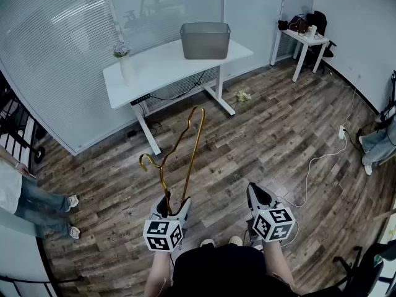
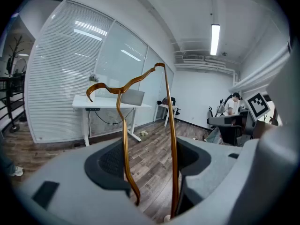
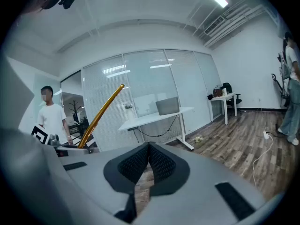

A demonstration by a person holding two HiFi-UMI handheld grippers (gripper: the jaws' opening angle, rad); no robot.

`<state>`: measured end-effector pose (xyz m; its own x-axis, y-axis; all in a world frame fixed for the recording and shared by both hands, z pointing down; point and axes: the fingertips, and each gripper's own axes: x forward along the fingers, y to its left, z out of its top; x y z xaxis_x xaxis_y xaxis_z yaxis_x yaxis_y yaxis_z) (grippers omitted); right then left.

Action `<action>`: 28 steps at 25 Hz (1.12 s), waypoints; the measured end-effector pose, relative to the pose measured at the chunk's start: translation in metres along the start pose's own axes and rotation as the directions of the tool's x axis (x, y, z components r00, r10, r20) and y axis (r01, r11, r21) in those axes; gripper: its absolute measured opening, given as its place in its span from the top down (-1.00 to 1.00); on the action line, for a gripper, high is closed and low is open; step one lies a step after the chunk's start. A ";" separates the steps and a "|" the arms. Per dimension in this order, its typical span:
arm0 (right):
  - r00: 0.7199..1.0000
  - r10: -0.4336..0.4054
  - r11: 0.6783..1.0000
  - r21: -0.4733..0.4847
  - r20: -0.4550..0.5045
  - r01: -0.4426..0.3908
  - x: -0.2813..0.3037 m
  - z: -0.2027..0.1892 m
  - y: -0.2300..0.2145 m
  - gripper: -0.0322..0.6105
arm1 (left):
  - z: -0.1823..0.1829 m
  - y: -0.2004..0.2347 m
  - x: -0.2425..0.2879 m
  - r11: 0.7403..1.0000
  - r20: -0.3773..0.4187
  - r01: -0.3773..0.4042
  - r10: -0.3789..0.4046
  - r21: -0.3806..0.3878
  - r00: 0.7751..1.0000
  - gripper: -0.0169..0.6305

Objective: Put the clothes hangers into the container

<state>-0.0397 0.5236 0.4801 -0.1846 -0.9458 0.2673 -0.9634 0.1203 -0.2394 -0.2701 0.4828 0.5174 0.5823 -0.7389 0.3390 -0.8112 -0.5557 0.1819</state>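
Note:
A gold wire clothes hanger (image 1: 193, 147) stands up out of my left gripper (image 1: 174, 204), hook to the left. In the left gripper view its two wires (image 2: 123, 125) run down between the wide-set jaws, each against a pad, so the left gripper (image 2: 149, 161) is shut on it. My right gripper (image 1: 258, 193) hovers beside it, shut with nothing in it; its pads (image 3: 159, 165) meet, and the hanger (image 3: 101, 110) shows to its left. The grey container (image 1: 205, 40) sits on the white desk (image 1: 154, 67) across the room and also shows as a grey container (image 2: 132, 97) ahead of the left gripper.
A vase of flowers (image 1: 124, 64) stands on the desk's left end. A small bunch of flowers (image 1: 242, 96) lies on the wood floor by the desk leg. A white cable (image 1: 322, 159) trails at right. A small white table (image 1: 306, 42) stands back right. People stand at left (image 1: 25, 197) and right (image 1: 377, 141).

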 end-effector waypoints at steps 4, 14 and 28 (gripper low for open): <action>1.000 -0.003 1.000 -0.004 -0.007 0.003 -0.002 -0.003 0.000 0.82 | -0.001 0.000 0.000 1.000 -0.007 0.005 -0.005 0.000 1.000 0.02; 1.000 -0.010 1.000 0.016 0.013 0.010 -0.008 -0.002 0.002 0.81 | 0.000 -0.004 -0.007 1.000 0.000 0.016 -0.016 0.001 1.000 0.01; 0.999 -0.050 0.996 0.070 0.018 0.049 -0.002 -0.024 0.020 0.81 | -0.012 0.021 -0.018 0.999 -0.036 0.037 -0.036 0.026 0.999 0.01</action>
<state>-0.0635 0.5356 0.4970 -0.1322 -0.9559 0.2622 -0.9554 0.0524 -0.2907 -0.2987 0.4891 0.5260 0.6085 -0.7045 0.3653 -0.7877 -0.5922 0.1702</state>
